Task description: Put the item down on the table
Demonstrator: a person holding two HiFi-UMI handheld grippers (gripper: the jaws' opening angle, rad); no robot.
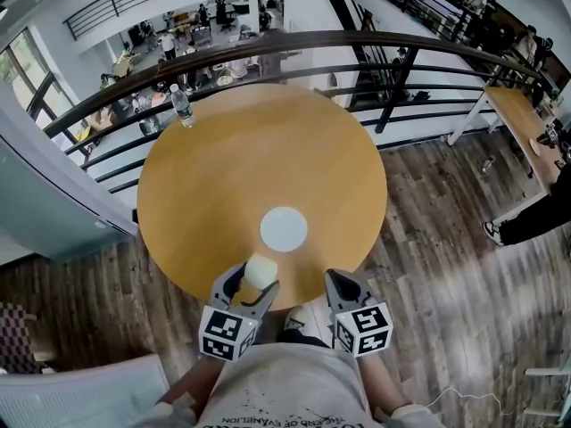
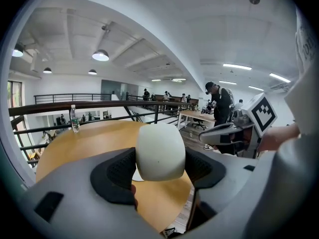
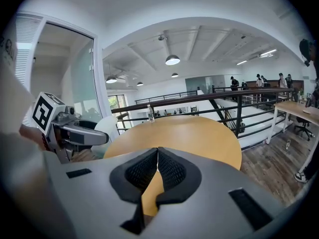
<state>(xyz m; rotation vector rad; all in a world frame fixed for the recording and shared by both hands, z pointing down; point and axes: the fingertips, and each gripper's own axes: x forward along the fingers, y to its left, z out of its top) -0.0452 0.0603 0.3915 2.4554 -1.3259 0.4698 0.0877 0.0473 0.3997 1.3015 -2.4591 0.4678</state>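
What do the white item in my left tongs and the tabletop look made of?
The white item: probably glazed ceramic or hard plastic; smooth, opaque, softly glossy. The tabletop: looks like wood veneer or laminate; even honey colour, faint sheen, no clear grain.

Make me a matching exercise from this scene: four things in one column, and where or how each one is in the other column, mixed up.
Things
1. white rounded object
2. flat white round disc
3. clear plastic bottle
4. right tool

Places and states
A. standing at the far edge of the round wooden table
B. shut, with nothing between its jaws
C. gripped in the left tool
D. lying flat on the tabletop, ahead of both tools

Pairs: 1-C, 2-D, 3-A, 4-B
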